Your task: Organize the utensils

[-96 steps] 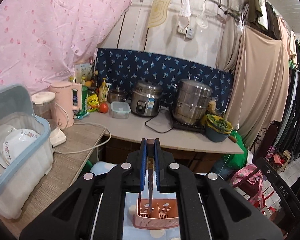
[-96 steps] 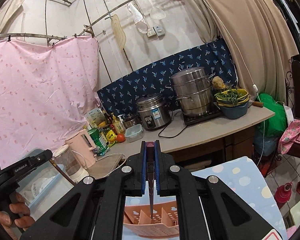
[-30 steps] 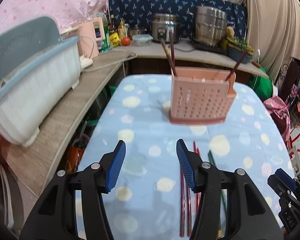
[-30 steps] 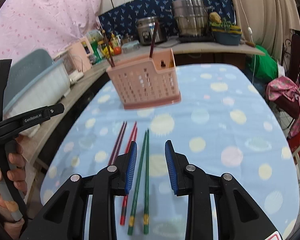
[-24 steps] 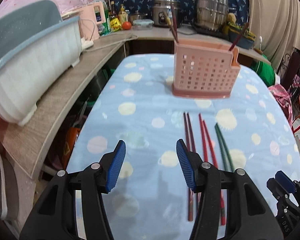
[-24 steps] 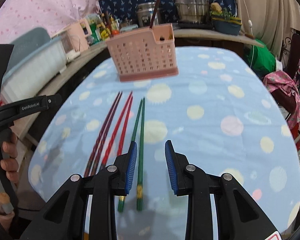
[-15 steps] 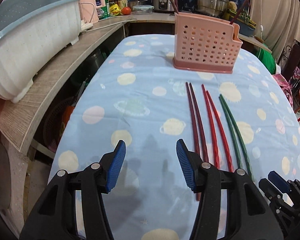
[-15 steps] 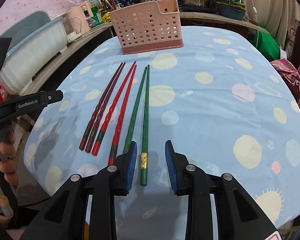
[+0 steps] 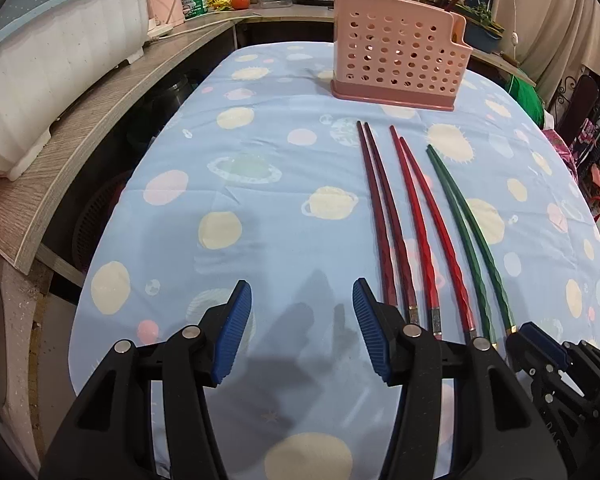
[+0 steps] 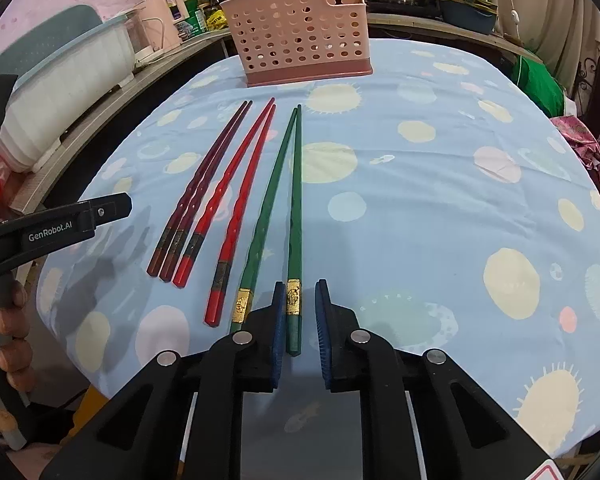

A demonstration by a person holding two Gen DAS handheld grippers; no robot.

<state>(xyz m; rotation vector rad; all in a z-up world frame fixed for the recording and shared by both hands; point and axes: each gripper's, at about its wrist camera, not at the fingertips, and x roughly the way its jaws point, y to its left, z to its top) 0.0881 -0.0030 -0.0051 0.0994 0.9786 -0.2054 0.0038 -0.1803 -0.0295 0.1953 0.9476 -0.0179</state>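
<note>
Spotted tablecloth [image 10: 420, 208] looked slippery: right gripper [image 10: 299, 312] (narrowing around a green chopstick [image 10: 295, 216], unpinched) might nudge it; left gripper [image 9: 302, 320] gaped empty.

Six chopsticks lie flat in three pairs on the tabletop [image 10: 440, 200], all pointing their thin tips away from the tongs: a dark maroon pair [image 10: 204, 188], a red pair [image 10: 236, 204] and a green pair [image 10: 284, 208] with gold bands. The thick end of one green chopstick [image 10: 294, 312] lies between the right tongs [image 10: 299, 320]. Beyond the tips, a pink perforated utensil holder [image 10: 300, 28] stands upright, with some chopsticks inside.
</note>
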